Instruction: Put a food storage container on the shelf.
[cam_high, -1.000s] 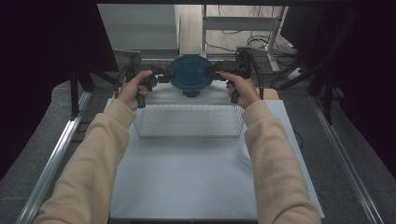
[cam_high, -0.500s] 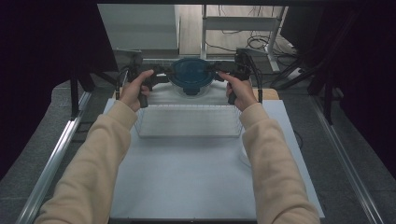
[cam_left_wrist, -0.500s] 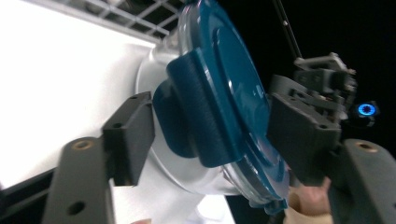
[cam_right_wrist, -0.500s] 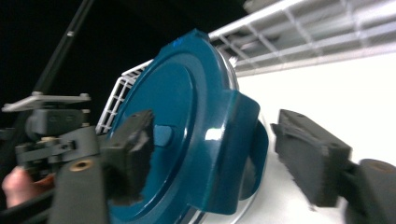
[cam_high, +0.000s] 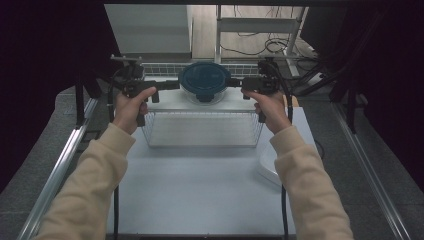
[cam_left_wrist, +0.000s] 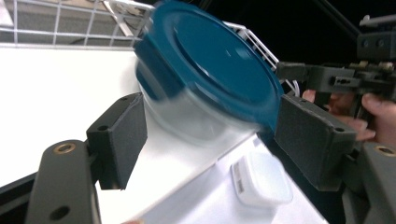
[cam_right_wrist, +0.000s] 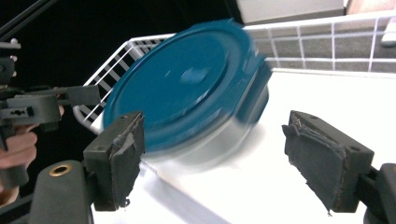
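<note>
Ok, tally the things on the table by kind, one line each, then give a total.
Round containers with a blue lid: 1
White wire racks: 1
White plates: 1
Small white lidded boxes: 1
Total: 4

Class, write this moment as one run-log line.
left gripper: open, just opening | right gripper: open, just opening | blue-lidded container: released, on white shelf
</note>
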